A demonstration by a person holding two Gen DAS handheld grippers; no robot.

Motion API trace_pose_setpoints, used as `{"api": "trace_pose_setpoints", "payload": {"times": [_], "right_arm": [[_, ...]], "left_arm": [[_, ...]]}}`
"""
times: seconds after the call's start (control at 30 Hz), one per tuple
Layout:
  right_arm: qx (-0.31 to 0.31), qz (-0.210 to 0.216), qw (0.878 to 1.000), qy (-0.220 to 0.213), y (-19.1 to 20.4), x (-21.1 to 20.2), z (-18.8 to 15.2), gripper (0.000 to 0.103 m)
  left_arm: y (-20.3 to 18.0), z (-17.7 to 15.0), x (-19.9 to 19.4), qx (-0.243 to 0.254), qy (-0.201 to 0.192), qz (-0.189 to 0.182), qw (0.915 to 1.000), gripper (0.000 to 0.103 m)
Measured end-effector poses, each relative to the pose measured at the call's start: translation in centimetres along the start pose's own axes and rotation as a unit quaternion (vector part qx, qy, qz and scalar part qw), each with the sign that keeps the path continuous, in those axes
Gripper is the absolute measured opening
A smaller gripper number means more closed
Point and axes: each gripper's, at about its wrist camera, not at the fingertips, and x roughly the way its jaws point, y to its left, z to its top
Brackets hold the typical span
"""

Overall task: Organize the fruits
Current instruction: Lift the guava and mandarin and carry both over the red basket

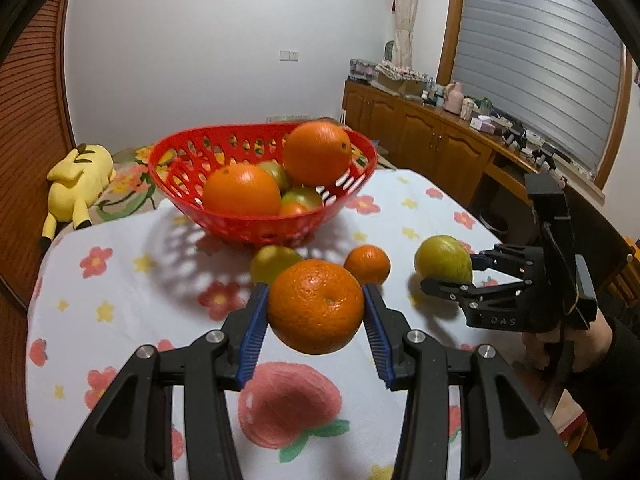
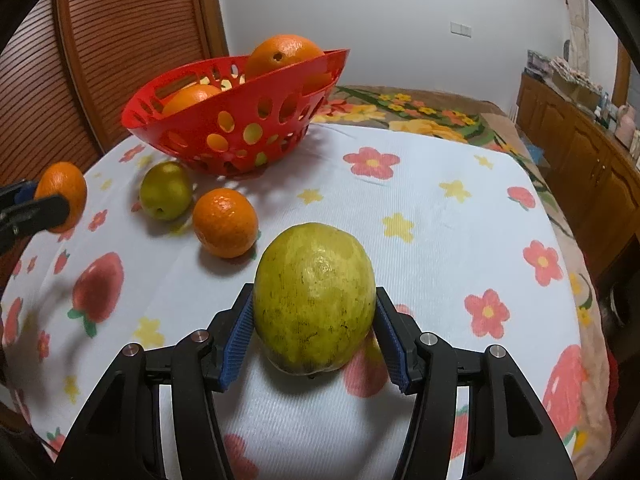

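- Floral tablecloth (image 2: 440, 240), red basket (image 1: 256, 224) at back.
- Left gripper (image 1: 316, 308) clamped an orange (image 1: 316, 306), navel facing camera, lifted clear.
- Right gripper (image 2: 314, 320) clamped a yellow-green fruit (image 2: 314, 300), long axis upright, angled down.

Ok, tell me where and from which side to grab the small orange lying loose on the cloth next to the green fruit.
Grip the small orange across its widest middle, coming down from above and from the near side. It is round and sits free on the cloth, so any width fits the fingers. The green fruit lies close on its left, so probably set the fingers front and back, not left and right.
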Motion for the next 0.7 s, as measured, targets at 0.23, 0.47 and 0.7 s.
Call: {"api": "trace_pose_setpoints", "payload": {"times": [0.23,0.47,0.7], "right_arm": [[-0.009,0.012,0.999,-0.04,1.1,-3.4,1.7,0.058],[-0.033,0.029,0.996,-0.078,3.3,-6.5,3.9,0.058],[-0.063,0.04,0.993,-0.094,5.5,-7.1,6.6,0.058]], "left_arm": [[0.1,0.9,-1.4,0.0,-0.021,0.0,0.9998,0.045],[0.3,1.6,-2.2,0.0,-0.036,0.002,0.9994,0.045],[1.9,3.0,-2.1,-0.003,-0.048,0.01,0.9988,0.045]]}}
